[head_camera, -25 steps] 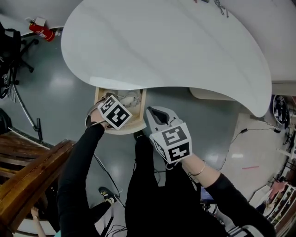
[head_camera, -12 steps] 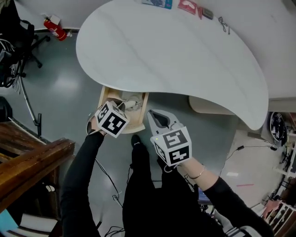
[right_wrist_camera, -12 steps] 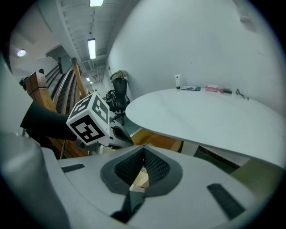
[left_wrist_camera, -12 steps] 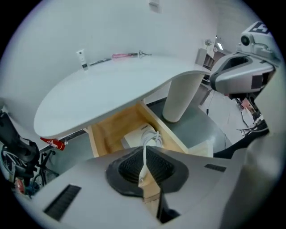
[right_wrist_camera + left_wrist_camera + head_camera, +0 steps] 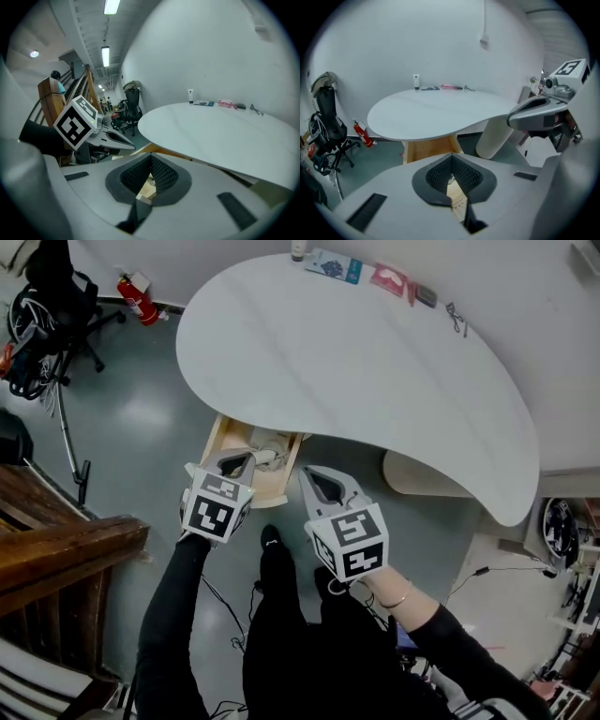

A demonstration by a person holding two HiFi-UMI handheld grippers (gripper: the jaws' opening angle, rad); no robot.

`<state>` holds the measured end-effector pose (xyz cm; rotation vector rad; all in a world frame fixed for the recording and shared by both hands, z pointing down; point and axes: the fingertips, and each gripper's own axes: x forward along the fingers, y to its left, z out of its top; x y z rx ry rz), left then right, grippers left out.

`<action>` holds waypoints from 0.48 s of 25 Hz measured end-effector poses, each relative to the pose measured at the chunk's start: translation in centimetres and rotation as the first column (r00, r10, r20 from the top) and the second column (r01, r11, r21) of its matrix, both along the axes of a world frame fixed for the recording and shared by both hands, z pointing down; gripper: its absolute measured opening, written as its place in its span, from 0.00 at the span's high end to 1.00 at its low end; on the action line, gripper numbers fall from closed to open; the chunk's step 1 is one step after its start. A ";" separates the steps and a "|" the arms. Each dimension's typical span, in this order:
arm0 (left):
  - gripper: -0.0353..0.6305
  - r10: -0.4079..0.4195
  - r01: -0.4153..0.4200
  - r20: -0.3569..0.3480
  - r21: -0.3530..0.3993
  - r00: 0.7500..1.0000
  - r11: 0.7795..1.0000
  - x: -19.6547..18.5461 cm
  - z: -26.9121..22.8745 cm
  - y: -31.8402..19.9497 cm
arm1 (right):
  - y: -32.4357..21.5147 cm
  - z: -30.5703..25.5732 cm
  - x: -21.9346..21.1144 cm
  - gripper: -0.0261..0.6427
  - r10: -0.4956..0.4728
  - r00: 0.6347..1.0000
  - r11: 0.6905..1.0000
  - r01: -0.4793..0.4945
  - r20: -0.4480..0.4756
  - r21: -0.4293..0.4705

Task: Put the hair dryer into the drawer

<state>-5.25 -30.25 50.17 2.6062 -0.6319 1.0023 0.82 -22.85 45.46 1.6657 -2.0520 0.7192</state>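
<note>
Both the left gripper (image 5: pixel 242 462) and right gripper (image 5: pixel 319 482), clenched and empty, have risen; the hair dryer (image 5: pixel 268 441) lies in the drawer (image 5: pixel 221 440) beneath them, seemingly placed.

I look down on a white, bean-shaped table (image 5: pixel 375 371) that fills the upper middle of the head view. Along its far edge, at the top of the frame, a small tube (image 5: pixel 298 251) stands beside a blue packet (image 5: pixel 335 265), a pink packet (image 5: pixel 389 278) and a small dark item (image 5: pixel 425 296). Under the near edge a wooden drawer (image 5: pixel 216 446) stands open above the grey floor (image 5: pixel 141 418).
</note>
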 end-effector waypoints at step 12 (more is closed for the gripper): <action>0.94 -0.250 0.295 -0.284 0.128 0.926 0.947 -2.3 -9.8 3.2 | 2.4 -3.5 0.9 0.96 -0.049 0.999 0.995 0.047 0.019 0.093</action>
